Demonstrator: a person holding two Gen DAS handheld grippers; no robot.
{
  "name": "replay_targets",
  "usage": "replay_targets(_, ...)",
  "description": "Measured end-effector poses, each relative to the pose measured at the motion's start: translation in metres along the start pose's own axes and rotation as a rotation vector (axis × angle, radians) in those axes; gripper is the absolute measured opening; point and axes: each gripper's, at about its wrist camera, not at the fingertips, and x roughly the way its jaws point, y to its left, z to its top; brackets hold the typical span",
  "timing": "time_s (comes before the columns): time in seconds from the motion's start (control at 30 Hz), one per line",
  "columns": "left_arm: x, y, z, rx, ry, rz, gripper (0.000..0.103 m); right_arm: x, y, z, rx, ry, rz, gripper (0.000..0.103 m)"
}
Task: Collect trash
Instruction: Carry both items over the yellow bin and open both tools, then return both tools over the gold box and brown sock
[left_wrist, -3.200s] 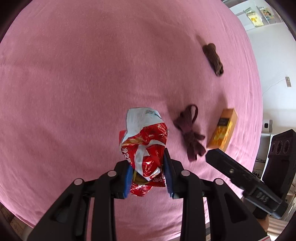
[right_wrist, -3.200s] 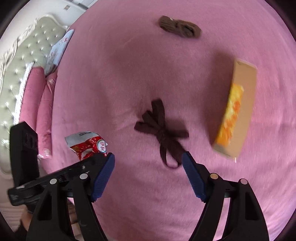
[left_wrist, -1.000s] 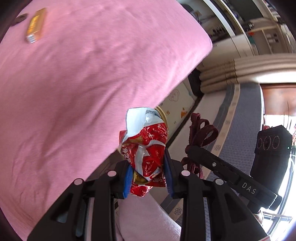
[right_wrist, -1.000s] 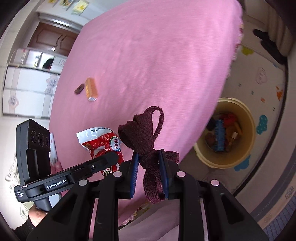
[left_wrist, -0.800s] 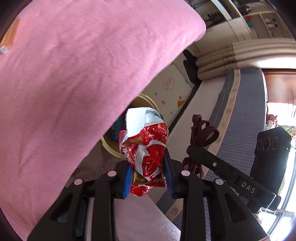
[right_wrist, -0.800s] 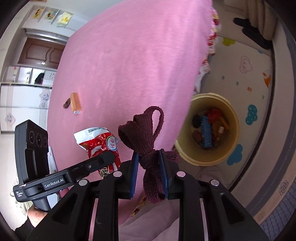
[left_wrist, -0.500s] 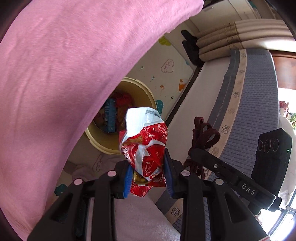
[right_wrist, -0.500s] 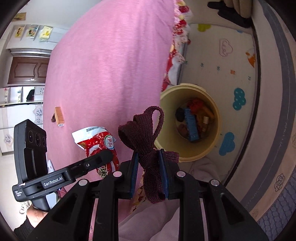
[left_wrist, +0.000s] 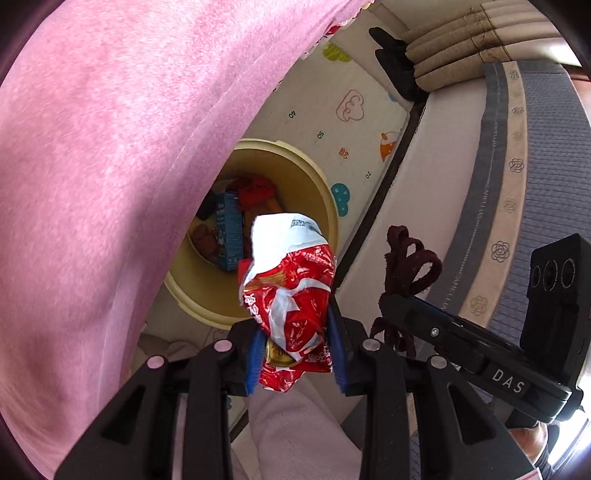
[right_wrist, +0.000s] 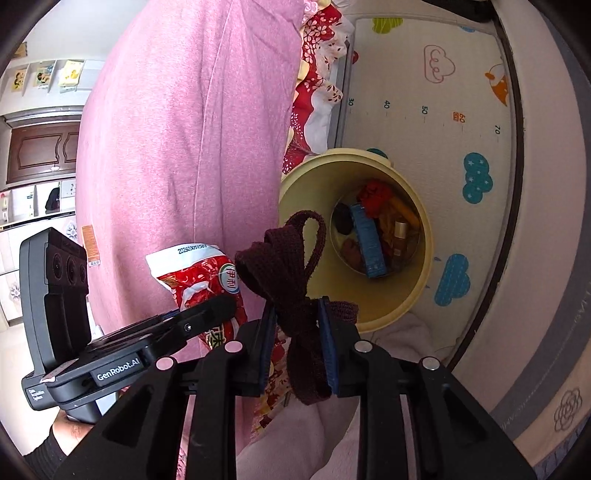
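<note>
Your left gripper (left_wrist: 295, 354) is pinching a crumpled red and white snack wrapper (left_wrist: 291, 295) between its blue pads, with the wrapper's white top sticking up past the fingertips. Your right gripper (right_wrist: 297, 343) has a dark brown knotted strap (right_wrist: 291, 280) between its pads; the jaws have just been opening slightly, yet the pads still press on the knot and the strap's loops stand above them.

Both grippers point steeply down beside the edge of the bed, whose pink cover (left_wrist: 103, 155) fills the left of each view. On the floor just beside the bed stands a round yellow bin (right_wrist: 406, 295). In the left wrist view the wrapper sits in front of the bin's rim (left_wrist: 325, 192); in the right wrist view the strap's upper loop overlaps the bin's near wall. How high either item hangs above the opening cannot be told.

The bin already holds several pieces, among them a blue box (right_wrist: 369, 243) and something red (right_wrist: 375, 194). It rests on a pale play mat (right_wrist: 424, 92) printed with clouds and numbers.

Far back on the cover, in the right wrist view, lies a small orange box (right_wrist: 89, 239). Your left hand (right_wrist: 70, 430) shows at the lower left of that view, under its gripper.
</note>
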Motion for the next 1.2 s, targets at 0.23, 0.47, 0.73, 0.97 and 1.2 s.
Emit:
replay_targets(0.23, 0.01, 0.004, 0.005, 0.002, 0.018, 0.006, 0.038, 0.008, -0.005, 0.002, 0.017, 0.028, 0.004, 0.03)
replay_targets(0.47, 0.013, 0.017, 0.009, -0.056, 0.04, 0.0, 0.084, 0.003, -0.02, 0.006, 0.088, 0.017, 0.006, 0.055)
replay_targets(0.73, 0.007, 0.026, 0.006, -0.054, 0.039, 0.013, 0.084, -0.002, -0.015, 0.005, 0.076, 0.008, -0.008, 0.055)
replay_targets(0.97, -0.01, 0.032, 0.003, -0.068, 0.013, -0.005, 0.084, -0.004, -0.001, 0.002, 0.057, 0.004, -0.019, 0.055)
replay_targets(1.2, -0.045, 0.043, -0.002, -0.087, -0.045, -0.037, 0.084, -0.022, 0.027, -0.002, 0.015, -0.02, -0.03, 0.055)
